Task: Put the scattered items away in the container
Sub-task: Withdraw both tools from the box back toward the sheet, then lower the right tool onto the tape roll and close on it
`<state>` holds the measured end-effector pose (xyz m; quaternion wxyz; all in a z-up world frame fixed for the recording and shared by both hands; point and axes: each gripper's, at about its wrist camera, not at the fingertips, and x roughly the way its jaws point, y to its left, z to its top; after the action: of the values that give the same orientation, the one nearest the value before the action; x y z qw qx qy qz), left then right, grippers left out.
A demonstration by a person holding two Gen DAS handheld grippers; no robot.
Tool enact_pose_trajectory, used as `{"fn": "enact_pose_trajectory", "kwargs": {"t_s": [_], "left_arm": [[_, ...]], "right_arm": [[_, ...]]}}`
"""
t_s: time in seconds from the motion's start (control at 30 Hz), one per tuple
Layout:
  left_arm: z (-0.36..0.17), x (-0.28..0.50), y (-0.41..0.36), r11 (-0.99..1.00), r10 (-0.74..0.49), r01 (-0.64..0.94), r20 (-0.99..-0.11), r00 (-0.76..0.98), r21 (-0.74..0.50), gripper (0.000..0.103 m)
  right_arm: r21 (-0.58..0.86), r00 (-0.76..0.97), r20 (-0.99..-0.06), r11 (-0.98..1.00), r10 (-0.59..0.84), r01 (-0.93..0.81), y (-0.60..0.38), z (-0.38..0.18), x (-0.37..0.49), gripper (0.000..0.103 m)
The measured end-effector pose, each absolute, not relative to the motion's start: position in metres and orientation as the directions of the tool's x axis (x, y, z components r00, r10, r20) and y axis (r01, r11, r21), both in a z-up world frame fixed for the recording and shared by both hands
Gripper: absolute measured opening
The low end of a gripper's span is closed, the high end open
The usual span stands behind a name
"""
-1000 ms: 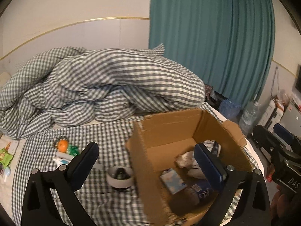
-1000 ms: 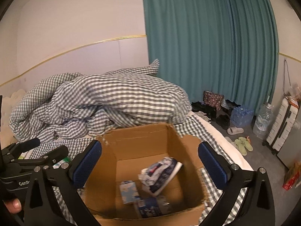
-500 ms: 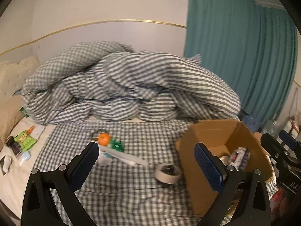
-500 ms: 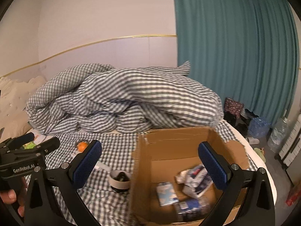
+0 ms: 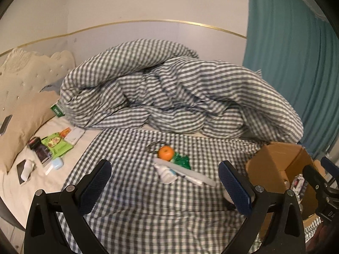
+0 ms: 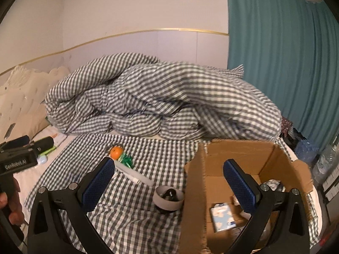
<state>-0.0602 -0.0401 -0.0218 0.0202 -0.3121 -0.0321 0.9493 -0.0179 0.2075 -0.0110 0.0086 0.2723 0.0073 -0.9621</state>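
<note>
- My left gripper (image 5: 163, 182) has swung off the cardboard box (image 6: 239, 158) toward the orange (image 5: 166, 152), jaws spread, empty.
- My right gripper (image 6: 169, 180) follows, spread; next pick begins.

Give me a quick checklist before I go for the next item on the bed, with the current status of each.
1. Left tongs open and holding nothing: ok.
2. Right tongs open and holding nothing: ok.
3. Items left on the checked sheet: orange, white tube, tape roll: not ok, not yet tidied.
4. Cardboard box open with room inside: ok.
5. Orange clear to grip: cannot tell, green item lies against it.
6. Left tongs aimed at the cluster: ok.
</note>
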Motion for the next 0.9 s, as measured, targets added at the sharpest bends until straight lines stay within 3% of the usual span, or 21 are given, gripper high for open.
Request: {"fn": "enact_pose_trajectory", "kwargs": {"t_s": [0.57, 0.9], "left_arm": [[-0.073, -0.092, -0.08, -0.994, 0.042, 0.039, -0.668, -0.743, -0.106, 0.103], [-0.108, -0.115, -0.082, -0.993, 0.056, 0.037, -0.715, -0.697, -0.114, 0.103]], "right_arm": [[-0.007, -0.688, -0.718, -0.987, -0.109, 0.163, 0.17, -0.103, -0.071, 0.102], [-0.03, -0.589, -0.807, -0.992, -0.047, 0.121, 0.17, -0.159, -0.115, 0.102]]}}
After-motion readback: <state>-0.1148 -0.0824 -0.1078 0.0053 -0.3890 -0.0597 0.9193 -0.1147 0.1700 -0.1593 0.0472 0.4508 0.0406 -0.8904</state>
